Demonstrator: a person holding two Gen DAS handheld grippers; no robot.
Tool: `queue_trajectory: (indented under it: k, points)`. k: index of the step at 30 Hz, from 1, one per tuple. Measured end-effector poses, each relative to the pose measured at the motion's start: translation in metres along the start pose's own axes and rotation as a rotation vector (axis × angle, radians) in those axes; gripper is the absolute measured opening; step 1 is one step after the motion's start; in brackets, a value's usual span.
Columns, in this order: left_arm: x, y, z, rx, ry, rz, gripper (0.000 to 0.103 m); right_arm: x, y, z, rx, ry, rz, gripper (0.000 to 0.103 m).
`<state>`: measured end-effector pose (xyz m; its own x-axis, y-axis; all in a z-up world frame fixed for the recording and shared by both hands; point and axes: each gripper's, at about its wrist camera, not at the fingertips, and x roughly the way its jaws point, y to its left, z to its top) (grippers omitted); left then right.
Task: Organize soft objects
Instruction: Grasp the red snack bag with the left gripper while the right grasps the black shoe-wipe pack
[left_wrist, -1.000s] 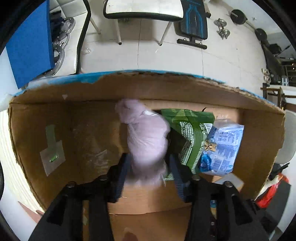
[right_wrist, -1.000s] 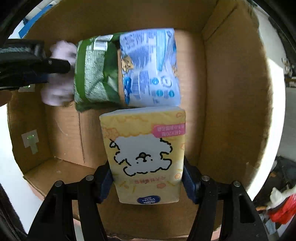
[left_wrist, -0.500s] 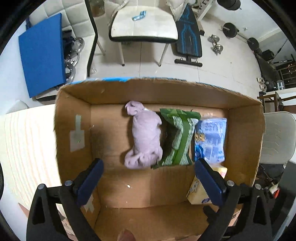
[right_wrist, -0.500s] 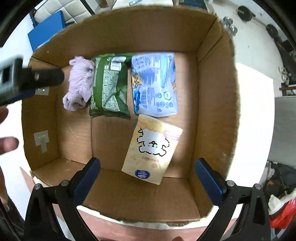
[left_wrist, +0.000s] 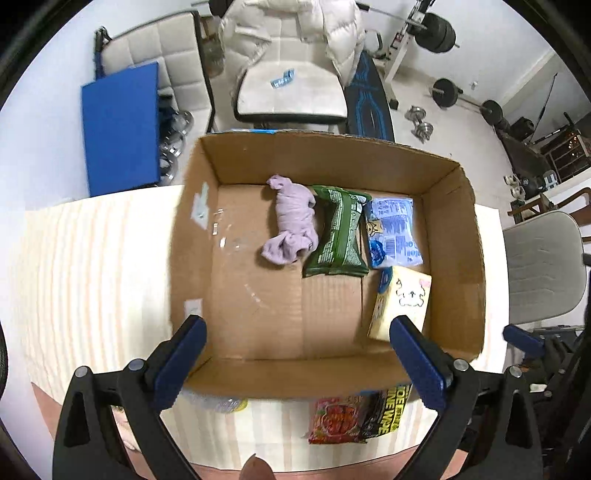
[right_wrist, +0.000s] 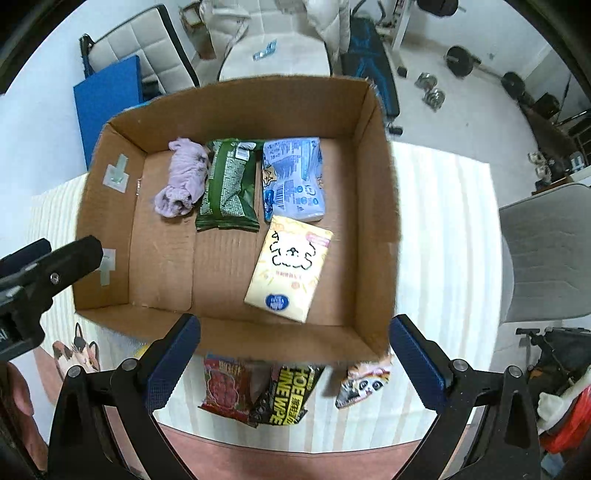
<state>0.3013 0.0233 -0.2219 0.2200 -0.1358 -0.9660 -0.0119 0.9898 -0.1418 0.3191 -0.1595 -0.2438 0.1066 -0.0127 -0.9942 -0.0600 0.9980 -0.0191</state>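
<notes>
An open cardboard box (left_wrist: 454, 258) (right_wrist: 373, 206) sits on a striped cloth. Along its far wall lie a lilac cloth bundle (left_wrist: 291, 225) (right_wrist: 183, 177), a green pack (left_wrist: 338, 236) (right_wrist: 229, 184) and a blue pack (left_wrist: 393, 230) (right_wrist: 293, 179). A yellow tissue pack with a dog drawing (left_wrist: 402, 302) (right_wrist: 290, 267) lies in front of the blue one. My left gripper (left_wrist: 297, 358) and my right gripper (right_wrist: 295, 358) both hang above the box's near wall, open and empty.
On the cloth in front of the box lie a red snack pack (right_wrist: 229, 387), a black-and-yellow pack (right_wrist: 286, 395), a small panda-print pack (right_wrist: 364, 384) and a cat-print item (right_wrist: 79, 350). Chairs, a blue board and gym weights stand beyond the table.
Both grippers opened, leaving the lilac bundle and the yellow tissue pack in the box, then rose well above it. The whole box and the packs in front have come into view.
</notes>
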Motion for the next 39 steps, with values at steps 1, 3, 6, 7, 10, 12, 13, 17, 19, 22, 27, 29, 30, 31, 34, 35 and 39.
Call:
queue_trajectory:
  k: [1,3,6,7,10,12,13,17,19,22,27,29,30,31,34,35,39]
  points:
    - [-0.005,0.001,-0.005,-0.001,-0.012,0.005,0.101,-0.006,0.0,-0.007,-0.002,-0.02,0.0,0.103]
    - [-0.018,0.001,-0.016,-0.002,-0.048,0.018,0.101,-0.015,0.003,-0.017,-0.001,-0.047,0.0,0.103]
    - [-0.039,-0.002,-0.032,0.011,-0.103,0.037,0.101,-0.035,0.003,-0.032,-0.002,-0.105,0.0,0.103]
    - [-0.045,-0.002,-0.036,0.014,-0.119,0.045,0.101,-0.042,0.003,-0.035,-0.004,-0.12,-0.001,0.103]
    - [-0.065,-0.004,-0.049,0.018,-0.16,0.045,0.101,-0.061,0.003,-0.05,-0.009,-0.169,-0.011,0.103]
    - [-0.077,-0.004,-0.059,0.016,-0.191,0.047,0.101,-0.072,0.005,-0.058,-0.012,-0.198,-0.018,0.103]
    - [-0.082,-0.004,-0.062,0.013,-0.202,0.046,0.101,-0.077,0.005,-0.061,-0.013,-0.21,-0.021,0.103]
    - [-0.095,-0.003,-0.075,0.008,-0.226,0.042,0.101,-0.094,0.003,-0.073,-0.003,-0.243,0.011,0.103]
    - [-0.099,-0.004,-0.08,0.011,-0.236,0.054,0.101,-0.098,0.0,-0.079,0.006,-0.252,0.057,0.103]
    - [-0.092,-0.007,-0.092,0.026,-0.227,0.106,0.101,-0.087,-0.009,-0.091,0.029,-0.239,0.064,0.103]
    - [-0.022,-0.007,-0.113,0.03,-0.046,0.092,0.101,-0.009,-0.032,-0.111,0.097,-0.048,0.095,0.103]
    - [0.01,-0.004,-0.121,0.018,0.034,0.082,0.101,0.03,-0.038,-0.115,0.132,0.022,0.122,0.1]
    - [0.024,-0.003,-0.125,0.015,0.065,0.08,0.1,0.052,-0.039,-0.116,0.148,0.058,0.125,0.093]
    - [0.041,-0.002,-0.128,0.012,0.104,0.078,0.094,0.071,-0.039,-0.117,0.164,0.092,0.135,0.088]
    - [0.072,-0.004,-0.137,0.011,0.181,0.072,0.081,0.111,-0.035,-0.119,0.191,0.153,0.158,0.079]
    - [0.082,-0.003,-0.14,0.001,0.207,0.067,0.08,0.124,-0.032,-0.121,0.193,0.174,0.161,0.076]
    - [0.102,-0.007,-0.139,-0.009,0.255,0.02,0.078,0.142,-0.028,-0.134,0.172,0.217,0.147,0.048]
